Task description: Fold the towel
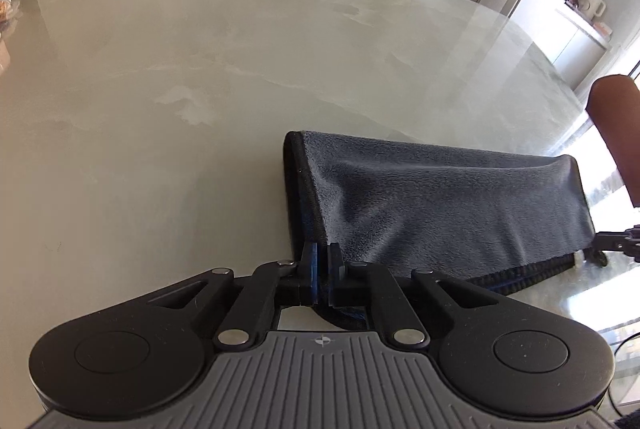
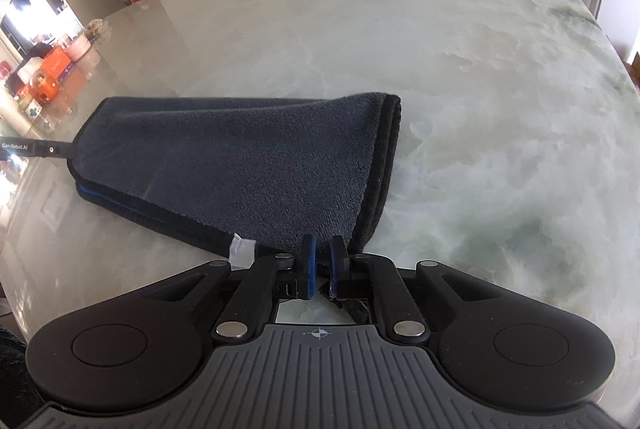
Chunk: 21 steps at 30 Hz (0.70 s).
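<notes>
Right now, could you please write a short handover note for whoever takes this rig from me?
Left gripper: shut on the near left corner of the dark grey towel.
Right gripper: shut on the towel's near right corner, beside the white label.
Towel: on the marble table, already doubled over, fold at the far side, near edges lifted a little by the grip.
Done: at least one fold.
Left: probably lay the near edge flat, release, then fold again if a smaller bundle is wanted.

Towel (image 2: 240,165): dark grey cloth, plush matt nap, black stitched edge binding. Bench (image 2: 480,89): pale marble-look top, smooth, glossy, reflective. Left gripper (image 1: 322,253) and right gripper (image 2: 322,249): matt black plastic, bright metal pivot pins, ribbed grey housing.
</notes>
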Each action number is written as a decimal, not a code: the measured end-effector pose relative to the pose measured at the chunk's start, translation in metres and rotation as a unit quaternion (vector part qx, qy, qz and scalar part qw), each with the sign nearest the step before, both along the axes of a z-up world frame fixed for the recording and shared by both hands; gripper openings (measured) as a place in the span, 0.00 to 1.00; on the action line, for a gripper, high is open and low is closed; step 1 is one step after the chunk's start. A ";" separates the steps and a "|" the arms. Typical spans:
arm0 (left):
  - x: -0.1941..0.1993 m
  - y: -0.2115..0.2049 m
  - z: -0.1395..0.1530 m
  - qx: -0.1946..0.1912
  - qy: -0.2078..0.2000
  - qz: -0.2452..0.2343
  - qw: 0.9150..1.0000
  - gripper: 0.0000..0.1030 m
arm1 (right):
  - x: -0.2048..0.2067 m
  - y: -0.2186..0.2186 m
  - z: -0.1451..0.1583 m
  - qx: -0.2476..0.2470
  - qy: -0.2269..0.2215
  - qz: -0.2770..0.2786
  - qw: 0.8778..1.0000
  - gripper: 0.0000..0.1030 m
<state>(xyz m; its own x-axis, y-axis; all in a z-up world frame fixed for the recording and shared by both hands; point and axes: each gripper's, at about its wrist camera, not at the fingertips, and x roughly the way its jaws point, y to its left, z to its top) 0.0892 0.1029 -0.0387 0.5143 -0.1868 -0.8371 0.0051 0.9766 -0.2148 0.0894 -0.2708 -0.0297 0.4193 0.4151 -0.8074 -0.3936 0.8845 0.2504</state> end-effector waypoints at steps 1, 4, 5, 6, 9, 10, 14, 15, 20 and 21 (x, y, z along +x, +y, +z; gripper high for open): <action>-0.001 -0.001 0.002 -0.002 -0.002 0.001 1.000 0.03 | 0.000 0.001 0.001 0.000 -0.002 0.003 1.000 0.06; -0.002 0.000 0.005 0.001 -0.005 0.003 1.000 0.03 | 0.002 0.001 0.002 -0.008 -0.001 0.007 1.000 0.05; -0.003 0.000 0.006 0.001 -0.003 0.003 1.000 0.03 | 0.002 0.000 0.002 -0.012 0.001 0.008 1.000 0.05; -0.004 0.000 0.006 0.001 -0.001 0.001 1.000 0.03 | 0.002 -0.001 0.002 -0.017 0.002 0.007 1.000 0.05; -0.005 -0.004 0.004 0.007 0.006 -0.011 1.000 0.03 | 0.003 -0.004 0.000 -0.026 0.016 0.006 1.000 0.06; -0.006 -0.006 0.003 0.013 0.009 -0.015 1.000 0.03 | 0.004 -0.006 -0.002 -0.025 0.018 0.002 1.000 0.07; -0.003 -0.012 -0.001 0.049 0.026 -0.033 0.998 0.09 | 0.005 -0.006 -0.003 -0.027 0.021 -0.007 0.999 0.12; -0.001 -0.011 0.000 0.061 0.031 -0.033 0.997 0.12 | 0.004 -0.005 -0.001 -0.030 0.015 -0.012 0.999 0.12; 0.012 -0.010 0.021 0.139 0.025 -0.050 0.989 0.26 | 0.007 0.010 0.009 -0.002 -0.011 0.018 1.000 0.21; 0.016 -0.011 0.026 0.146 0.017 -0.059 0.987 0.28 | 0.009 0.015 0.008 -0.003 -0.011 0.028 1.000 0.22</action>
